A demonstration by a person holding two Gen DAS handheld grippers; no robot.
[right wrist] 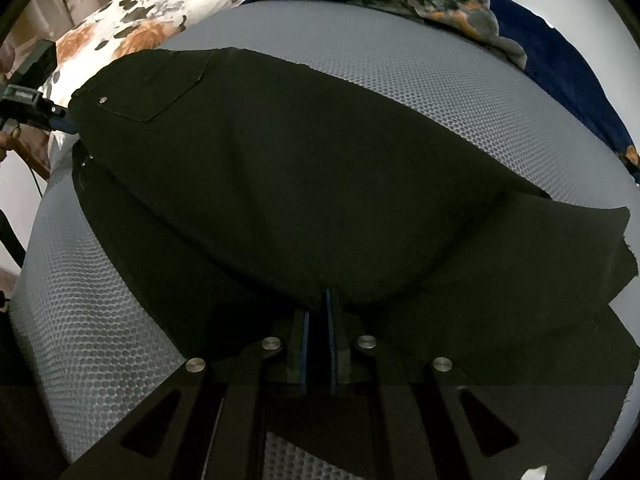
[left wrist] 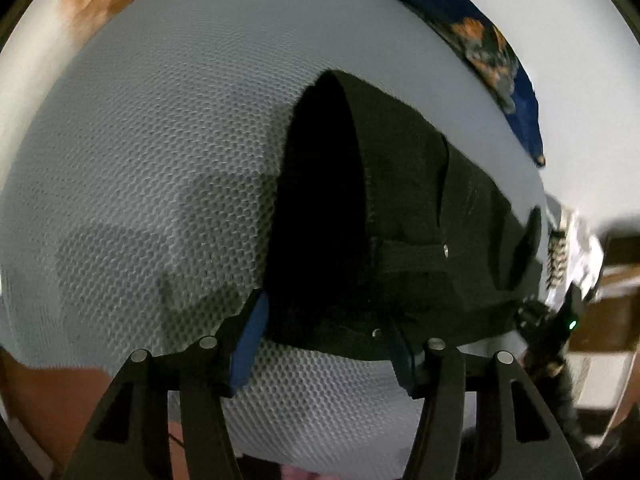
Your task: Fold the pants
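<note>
Black pants (right wrist: 280, 184) lie folded lengthwise on the grey mesh mattress (right wrist: 440, 92), back pocket and rivet at the upper left, leg ends at the right. My right gripper (right wrist: 320, 294) is shut on a fold of the cloth at the near edge, with dark fabric pinched between its blue pads. In the left wrist view the waist end of the pants (left wrist: 400, 200) lies just ahead of my left gripper (left wrist: 325, 316). Its blue-padded fingers (left wrist: 246, 344) stand apart, straddling the waist edge without pressing on it. The left gripper's body (right wrist: 28, 96) also shows at the waistband.
A white floral pillow (right wrist: 132, 28) lies at the far left and a navy floral blanket (right wrist: 520, 40) runs along the back of the mattress. The right gripper's body (left wrist: 560, 320), with a green light, shows at the right edge. Wooden floor lies beyond the mattress edge.
</note>
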